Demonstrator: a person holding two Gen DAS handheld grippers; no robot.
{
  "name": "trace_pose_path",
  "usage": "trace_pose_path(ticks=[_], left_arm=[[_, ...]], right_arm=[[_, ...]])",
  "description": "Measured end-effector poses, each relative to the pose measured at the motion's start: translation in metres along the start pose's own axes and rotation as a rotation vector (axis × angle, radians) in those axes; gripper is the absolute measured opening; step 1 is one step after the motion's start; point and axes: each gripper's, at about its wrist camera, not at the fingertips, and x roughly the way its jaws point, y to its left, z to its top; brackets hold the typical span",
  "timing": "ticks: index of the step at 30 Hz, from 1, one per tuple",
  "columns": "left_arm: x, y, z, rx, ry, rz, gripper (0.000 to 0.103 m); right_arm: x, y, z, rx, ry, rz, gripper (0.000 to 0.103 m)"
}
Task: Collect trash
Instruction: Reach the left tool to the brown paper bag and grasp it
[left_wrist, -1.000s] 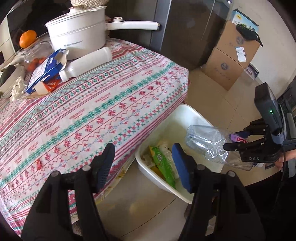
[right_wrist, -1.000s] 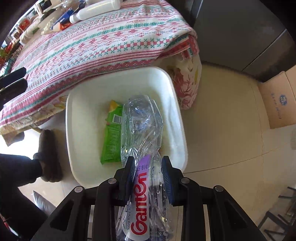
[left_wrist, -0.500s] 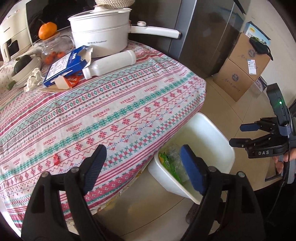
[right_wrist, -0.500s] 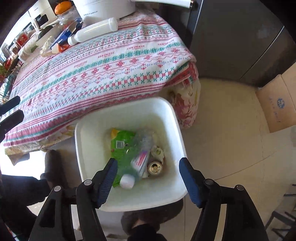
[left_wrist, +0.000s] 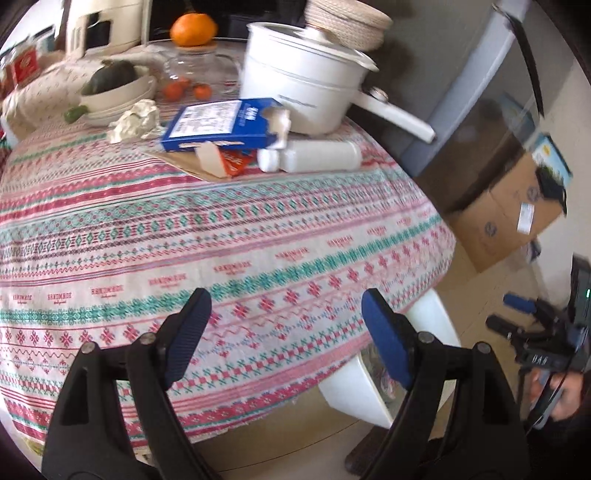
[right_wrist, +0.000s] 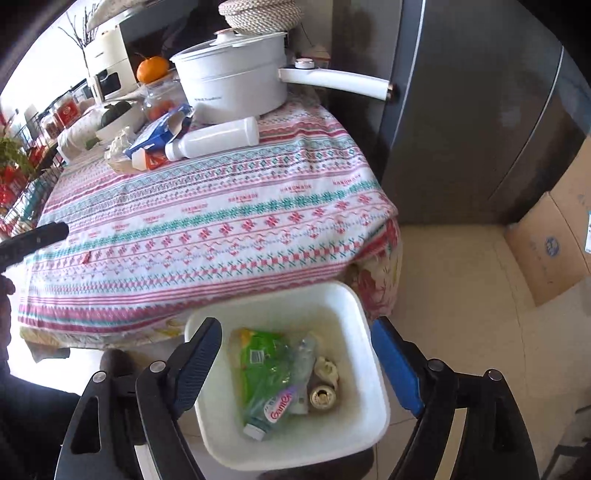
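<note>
A white bin (right_wrist: 373, 369) stands on the floor by the table's edge. It holds a crushed clear bottle (right_wrist: 273, 402), a green wrapper (right_wrist: 258, 354) and a can (right_wrist: 323, 397). My right gripper (right_wrist: 297, 326) hangs above the bin, its jaws opening with nothing between them. My left gripper (left_wrist: 284, 299) is open and empty over the patterned tablecloth (left_wrist: 258, 229). At the table's far side lie a blue carton (left_wrist: 221, 125), a white bottle (left_wrist: 314, 160), a red wrapper (left_wrist: 234, 162) and crumpled paper (left_wrist: 135, 120).
A white pot (left_wrist: 306, 85) with a long handle, a glass jar, an orange (left_wrist: 192, 29) and a bowl stand behind the trash. Cardboard boxes (left_wrist: 509, 218) sit on the floor at the right. A dark cabinet (right_wrist: 480, 110) rises behind the table corner.
The right gripper opened and let the clear bottle drop into the bin, then rose. The left gripper swung from over the bin to over the table, opening wider.
</note>
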Motion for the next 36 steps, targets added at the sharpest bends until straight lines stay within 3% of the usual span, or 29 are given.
trace_pose_path(ticks=[4,10,16,22,28,36], left_arm=[[0.012,0.032,0.022,-0.108,-0.028,0.013,0.083],[0.05,0.075,0.053,-0.294,-0.081,0.035,0.064],[0.085,0.09,0.08,-0.369,-0.108,0.029,0.052],[0.121,0.105,0.093,-0.42,-0.066,0.014,0.016],[0.11,0.106,0.095,-0.355,-0.092,0.03,0.009],[0.061,0.108,0.066,-0.285,-0.019,0.074,0.003]], right_arm=[[0.007,0.015,0.014,-0.006,-0.013,0.016,0.084],[0.029,0.053,0.039,-0.043,-0.02,0.055,0.085],[0.043,0.087,0.06,-0.106,-0.032,0.056,0.085],[0.058,0.091,0.069,-0.12,-0.023,0.042,0.085],[0.066,0.078,0.069,-0.067,0.005,0.035,0.085],[0.058,0.071,0.066,-0.014,-0.012,0.009,0.085]])
